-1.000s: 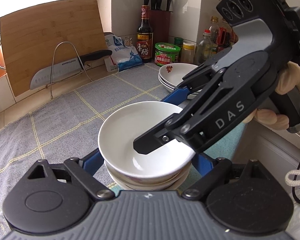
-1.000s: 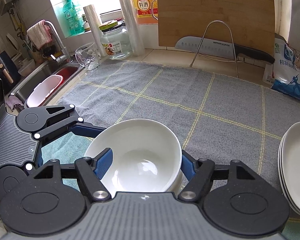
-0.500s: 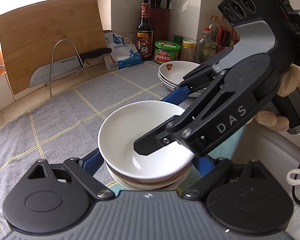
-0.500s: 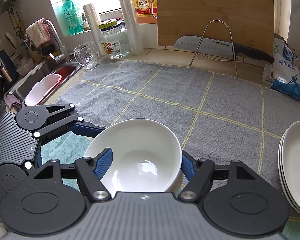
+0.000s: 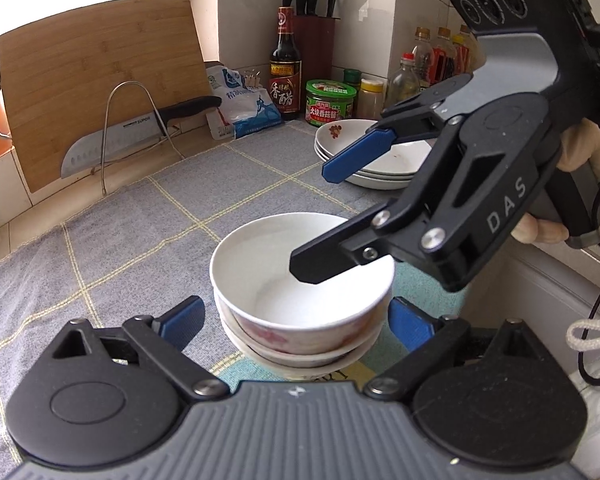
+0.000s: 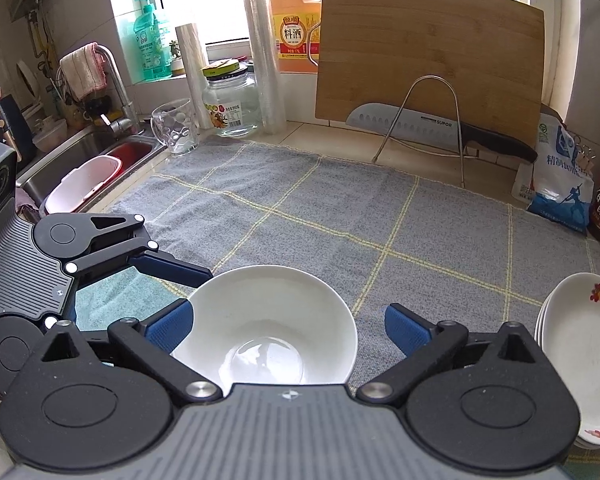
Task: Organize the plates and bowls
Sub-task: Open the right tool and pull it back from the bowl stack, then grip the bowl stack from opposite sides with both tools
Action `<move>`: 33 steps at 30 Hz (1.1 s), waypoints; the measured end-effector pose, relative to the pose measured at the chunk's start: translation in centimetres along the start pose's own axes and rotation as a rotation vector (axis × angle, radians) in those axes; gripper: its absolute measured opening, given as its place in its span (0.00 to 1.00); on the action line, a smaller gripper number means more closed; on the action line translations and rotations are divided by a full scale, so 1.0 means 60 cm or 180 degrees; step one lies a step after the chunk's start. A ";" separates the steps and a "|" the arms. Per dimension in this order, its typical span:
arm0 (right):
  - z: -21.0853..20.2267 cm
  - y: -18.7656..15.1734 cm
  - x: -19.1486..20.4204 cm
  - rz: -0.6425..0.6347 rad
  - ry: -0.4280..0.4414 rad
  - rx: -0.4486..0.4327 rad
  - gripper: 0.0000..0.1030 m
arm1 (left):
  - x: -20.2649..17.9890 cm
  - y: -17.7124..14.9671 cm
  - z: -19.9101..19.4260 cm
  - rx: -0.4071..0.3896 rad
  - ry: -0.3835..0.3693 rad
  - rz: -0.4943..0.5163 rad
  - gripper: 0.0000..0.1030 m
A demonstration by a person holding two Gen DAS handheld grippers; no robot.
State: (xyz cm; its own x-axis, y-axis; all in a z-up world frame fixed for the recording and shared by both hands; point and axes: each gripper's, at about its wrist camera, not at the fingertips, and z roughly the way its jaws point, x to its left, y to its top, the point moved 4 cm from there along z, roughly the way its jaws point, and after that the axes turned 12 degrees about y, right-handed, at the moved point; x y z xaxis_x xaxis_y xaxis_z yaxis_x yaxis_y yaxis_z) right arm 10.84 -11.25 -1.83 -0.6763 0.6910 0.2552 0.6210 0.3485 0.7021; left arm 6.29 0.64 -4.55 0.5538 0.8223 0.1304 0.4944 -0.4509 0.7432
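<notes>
Tilting down over the stacked bowls (image 5: 302, 292), the right hand-held gripper (image 5: 320, 216) has just opened wide, gripping nothing.

The right gripper (image 5: 332, 216) has just been opening and now stands wide, its fingers clear of the top bowl (image 5: 300, 272), which sits released on the stack

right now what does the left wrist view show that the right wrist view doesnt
Only the left wrist view: the knife block, the green-lidded jar, and the right gripper, jaws just opened wide, off the top bowl.

Only the right wrist view: the sink, tap, glass jar and big oil jug.

Both: the stacked bowls, plate stack, cutting board, knife, grey cloth, salt bag.
</notes>
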 end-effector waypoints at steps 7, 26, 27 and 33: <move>-0.014 -0.007 0.004 -0.0159 -0.0174 0.0065 1.00 | 0.015 -0.008 -0.011 0.0032 0.0073 0.0134 0.95; -0.024 -0.035 0.022 -0.0144 -0.0253 0.0163 1.00 | 0.063 -0.039 -0.014 0.0116 0.0077 0.0288 0.95; -0.029 -0.038 0.022 -0.0146 -0.0274 0.0178 1.00 | 0.064 -0.038 -0.011 0.0108 0.0042 0.0318 0.95; -0.034 -0.073 0.026 -0.0234 -0.0201 0.0403 1.00 | 0.048 -0.036 0.012 0.0138 -0.0308 0.0499 0.95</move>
State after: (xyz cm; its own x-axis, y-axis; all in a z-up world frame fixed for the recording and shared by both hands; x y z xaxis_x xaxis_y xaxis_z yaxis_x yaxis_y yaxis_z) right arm 6.24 -12.97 -3.16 -0.6981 0.6976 0.1611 0.6183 0.4739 0.6270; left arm 7.29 3.73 -6.28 0.6872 0.7045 0.1771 0.4241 -0.5871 0.6895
